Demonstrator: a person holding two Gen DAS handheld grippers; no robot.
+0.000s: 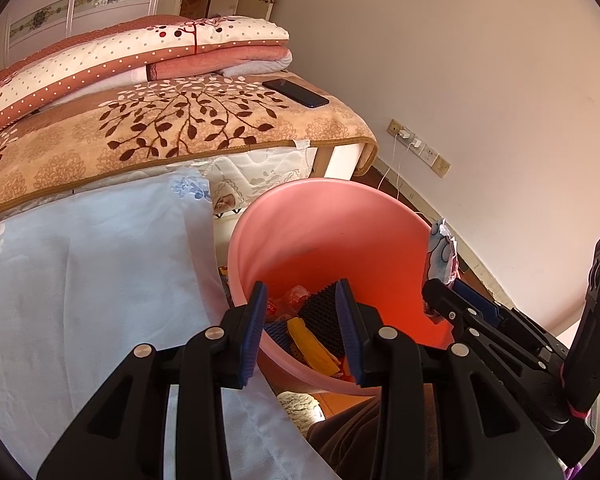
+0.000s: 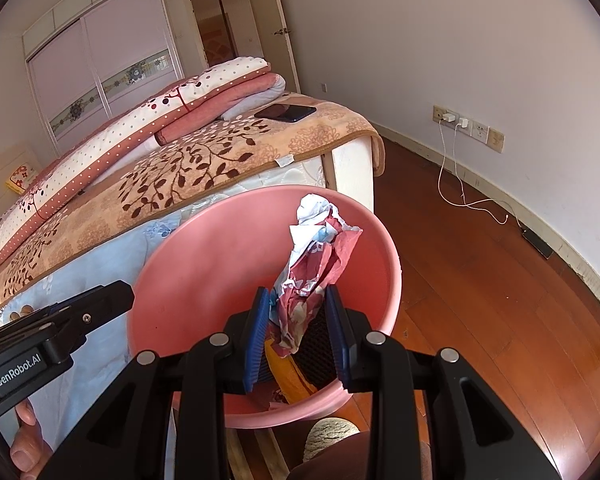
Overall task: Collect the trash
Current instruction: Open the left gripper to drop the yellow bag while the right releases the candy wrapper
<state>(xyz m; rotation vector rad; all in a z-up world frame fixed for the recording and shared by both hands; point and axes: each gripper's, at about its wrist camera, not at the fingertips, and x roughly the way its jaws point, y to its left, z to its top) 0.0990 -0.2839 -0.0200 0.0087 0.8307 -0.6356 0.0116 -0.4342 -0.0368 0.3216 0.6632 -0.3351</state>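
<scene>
Dropping crumpled wrapper (image 2: pixel 314 264) into the pink bin (image 2: pixel 204 248) beside the bed (image 2: pixel 228 148).

Right hand-held gripper (image 2: pixel 298 330) is clenched on the wrapper's lower end, holding it over the bin's mouth. Left hand-held gripper (image 1: pixel 302 330) hangs released and empty over the same bin, above the scraps inside. That wrapper looks light, soft and crinkly, likely to spring or cling; pinching a bunched fold low down seems the surest hold.
</scene>
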